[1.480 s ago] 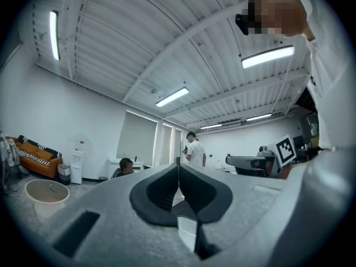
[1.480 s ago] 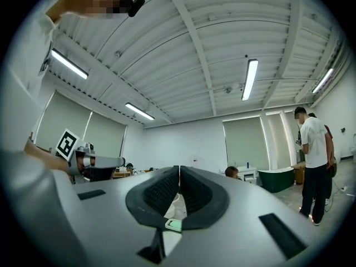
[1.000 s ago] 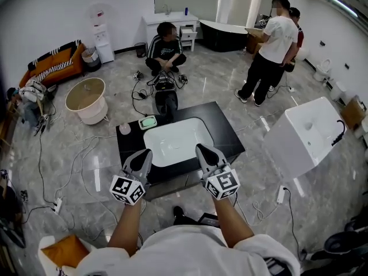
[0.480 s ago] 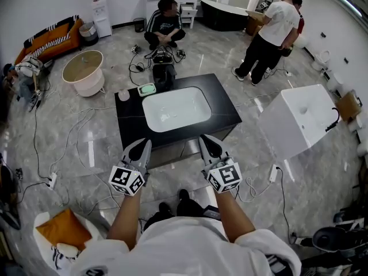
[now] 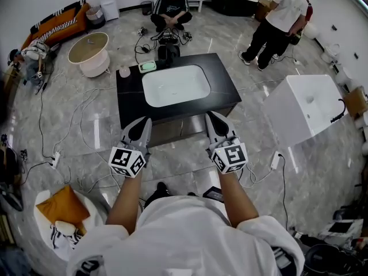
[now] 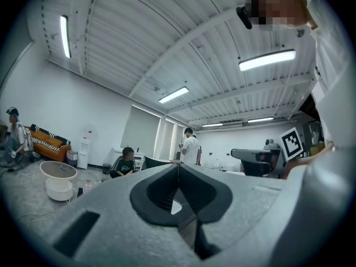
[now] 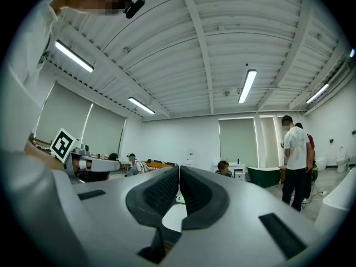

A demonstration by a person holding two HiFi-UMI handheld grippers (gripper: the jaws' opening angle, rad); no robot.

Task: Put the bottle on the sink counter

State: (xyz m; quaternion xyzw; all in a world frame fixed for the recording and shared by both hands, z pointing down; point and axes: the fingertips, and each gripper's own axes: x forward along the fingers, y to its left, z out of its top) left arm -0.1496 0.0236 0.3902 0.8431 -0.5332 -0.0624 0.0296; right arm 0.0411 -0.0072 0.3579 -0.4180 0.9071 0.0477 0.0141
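Observation:
The sink counter (image 5: 221, 94) is a black block with a white basin (image 5: 175, 85) let into its top, standing on the floor ahead of me. A green dish (image 5: 147, 66) and a small pale object (image 5: 124, 72) sit at its far left corner; whether the latter is the bottle I cannot tell. My left gripper (image 5: 144, 123) and right gripper (image 5: 212, 118) are held side by side, just short of the counter's near edge. Both point level, shut, with nothing between their jaws. The left gripper (image 6: 178, 167) and right gripper (image 7: 179, 169) show their jaws meeting in their own views.
A loose white square basin (image 5: 305, 114) lies to the right. A round tub (image 5: 88, 53) stands at the far left. One person sits on the floor (image 5: 172, 3) beyond the counter, and others stand (image 5: 282, 16) at the far right. Cables (image 5: 86, 125) trail over the floor.
The counter has drawn away from me. My grippers, earlier over its near edge, now hang over the floor in front of it. Both jaws stay shut.

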